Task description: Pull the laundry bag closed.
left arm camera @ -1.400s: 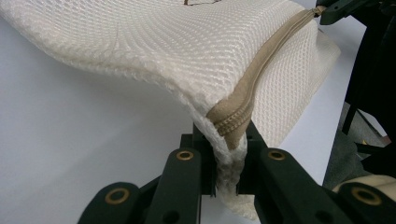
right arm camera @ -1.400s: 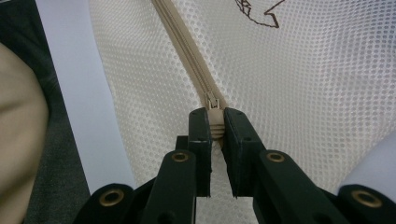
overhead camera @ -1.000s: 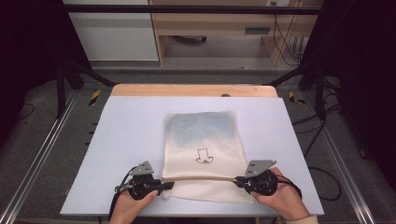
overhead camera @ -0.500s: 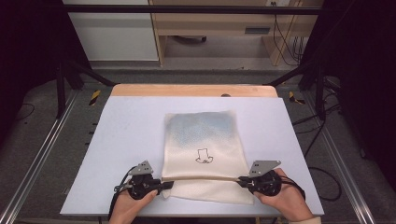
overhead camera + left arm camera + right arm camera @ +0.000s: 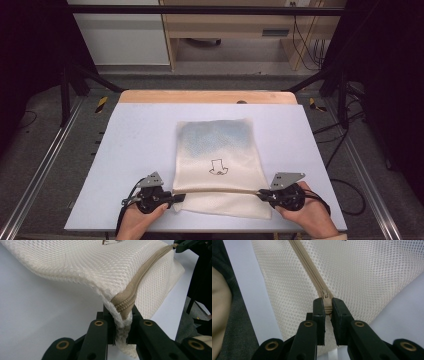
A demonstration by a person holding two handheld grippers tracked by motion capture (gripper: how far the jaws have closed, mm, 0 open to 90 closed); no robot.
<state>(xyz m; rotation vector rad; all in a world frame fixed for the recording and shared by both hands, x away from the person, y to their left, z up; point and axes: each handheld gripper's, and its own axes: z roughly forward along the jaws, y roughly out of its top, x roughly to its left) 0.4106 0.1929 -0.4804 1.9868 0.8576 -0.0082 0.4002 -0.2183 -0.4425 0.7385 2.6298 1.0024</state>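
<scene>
Pale blue-grey table (image 5: 140, 150), wooden strip along far edge, dark floor and metal rails around it.

On table, right of centre toward near edge: cream mesh bag (image 5: 220, 150), roughly rectangular, bluish tint showing through far half, small dark outline print (image 5: 218, 167) near middle. Near part lifted slightly off table along zipper line, flap below it lying back on table.

Tan zipper (image 5: 220, 190) across near part of bag, stretched straight between both grippers. Closed teeth seen in both gripper views.

Left gripper (image 5: 172, 198), held in left hand (image 5: 137, 222) at near-left of table, pointing right toward bag. Jaws pressed together, pinching left end of zipper and mesh corner (image 5: 122, 315); fabric bunched between black pads, tail of mesh hanging below.

Right gripper (image 5: 261, 193), held in right hand (image 5: 310, 215) at near-right, pointing left. Jaws clamped on tan zipper pull (image 5: 327, 308) at right end; small metal slider (image 5: 325, 293) just beyond jaw tips, on zipper line.

Grey three-cornered plates on top of both grippers, black cables trailing back toward hands.

Grippers well apart, bag's whole width between them, both just above table surface.
</scene>
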